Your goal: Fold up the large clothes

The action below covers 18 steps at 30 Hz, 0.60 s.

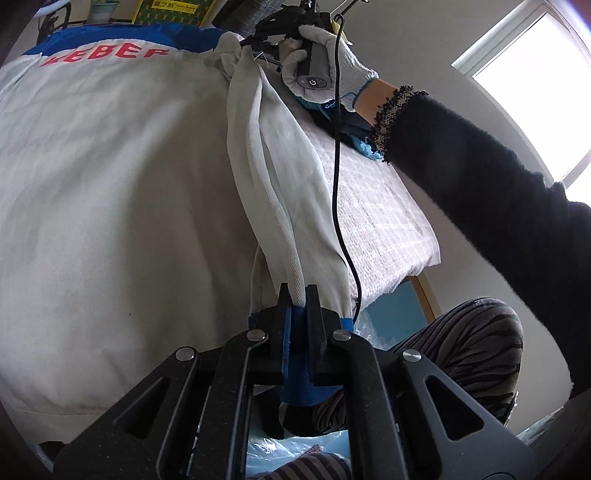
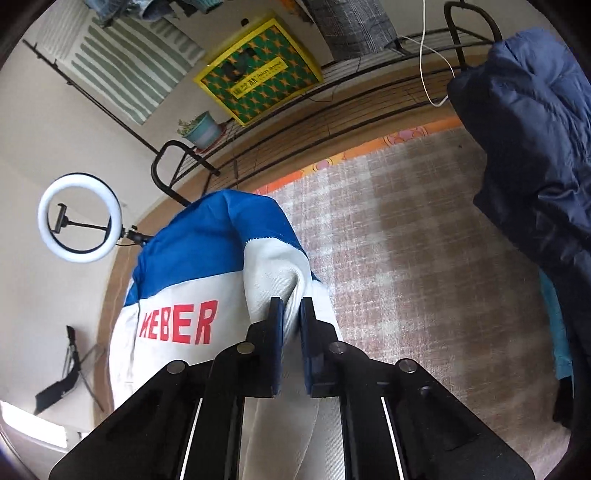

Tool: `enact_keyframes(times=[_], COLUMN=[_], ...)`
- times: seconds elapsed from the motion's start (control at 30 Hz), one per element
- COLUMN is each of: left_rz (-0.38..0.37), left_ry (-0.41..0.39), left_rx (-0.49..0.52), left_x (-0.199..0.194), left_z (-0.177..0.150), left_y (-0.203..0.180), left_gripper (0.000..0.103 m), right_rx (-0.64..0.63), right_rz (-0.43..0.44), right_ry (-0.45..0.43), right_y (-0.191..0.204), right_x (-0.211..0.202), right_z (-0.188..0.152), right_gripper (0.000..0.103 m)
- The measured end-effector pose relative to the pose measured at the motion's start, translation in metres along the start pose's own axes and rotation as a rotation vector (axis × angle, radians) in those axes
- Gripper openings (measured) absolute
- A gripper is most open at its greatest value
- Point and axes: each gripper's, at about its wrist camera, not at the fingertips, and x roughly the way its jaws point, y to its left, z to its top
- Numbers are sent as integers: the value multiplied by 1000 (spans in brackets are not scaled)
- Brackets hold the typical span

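A large white garment (image 1: 110, 206) with a blue yoke and red letters lies on the table. Its white sleeve (image 1: 280, 206) is stretched between both grippers. My left gripper (image 1: 297, 295) is shut on the sleeve's blue cuff (image 1: 299, 369) near the table's front edge. In the left wrist view the right gripper (image 1: 269, 33) sits at the far end of the sleeve, held by a gloved hand (image 1: 325, 70). In the right wrist view my right gripper (image 2: 291, 306) is shut on a fold of white cloth (image 2: 273, 280) beside the red lettering (image 2: 177, 325).
A pink checked cloth (image 2: 424, 258) covers the table. A dark blue padded jacket (image 2: 535, 147) lies at its right. A ring light (image 2: 79, 218), a potted plant (image 2: 201, 129) and a yellow-green box (image 2: 258, 70) stand beyond a black metal rack (image 2: 332, 107). A black cable (image 1: 338, 184) hangs along the sleeve.
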Motion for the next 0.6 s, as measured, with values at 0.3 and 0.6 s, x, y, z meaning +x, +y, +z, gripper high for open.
enact_keyframes(times=[0.3, 0.6], left_rz=[1, -22], left_ry=[29, 57], left_rx=[-42, -127], left_x=[-9, -2], left_z=[-22, -30], left_y=[22, 47], left_gripper=[4, 4], right_rx=[-164, -269], right_rz=[1, -109], right_ry=[-10, 100], right_y=[65, 113], right_x=[-17, 91], right_z=[-4, -18], right_gripper=[3, 2])
